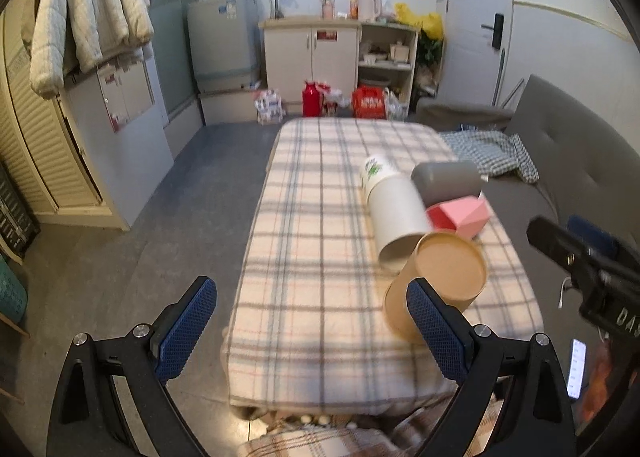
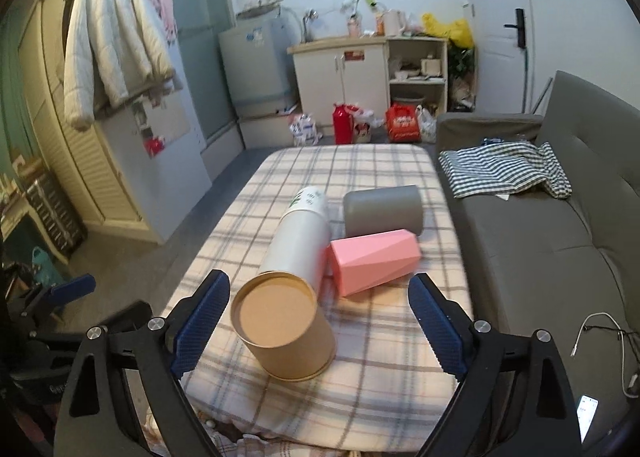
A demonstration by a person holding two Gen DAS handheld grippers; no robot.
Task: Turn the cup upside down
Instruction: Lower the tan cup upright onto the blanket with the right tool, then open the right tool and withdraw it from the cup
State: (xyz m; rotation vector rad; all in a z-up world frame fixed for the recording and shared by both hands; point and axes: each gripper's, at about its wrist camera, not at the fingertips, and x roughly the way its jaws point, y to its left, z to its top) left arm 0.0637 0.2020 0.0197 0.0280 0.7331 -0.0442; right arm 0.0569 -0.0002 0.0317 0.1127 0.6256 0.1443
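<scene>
A brown paper cup [image 2: 280, 331] stands upside down on the plaid table [image 2: 360, 385], flat base up; it also shows in the left wrist view [image 1: 434, 283]. Behind it lie a white cup [image 2: 298, 245] [image 1: 398, 217], a pink faceted cup [image 2: 374, 259] [image 1: 460, 215] and a grey cup [image 2: 384, 209] [image 1: 446, 181], all on their sides. A printed white cup [image 2: 310, 199] [image 1: 376, 171] sits behind the white one. My right gripper [image 2: 316, 319] is open, its fingers on either side of the brown cup, not touching it. My left gripper [image 1: 312, 321] is open and empty, left of the brown cup.
A grey sofa [image 2: 540, 257] with a checked cloth [image 2: 508, 171] runs along the table's right side. A phone [image 2: 588, 415] and a white cable [image 2: 600, 327] lie on the sofa. Cabinets, a fridge and bags stand at the far wall. The floor lies left of the table.
</scene>
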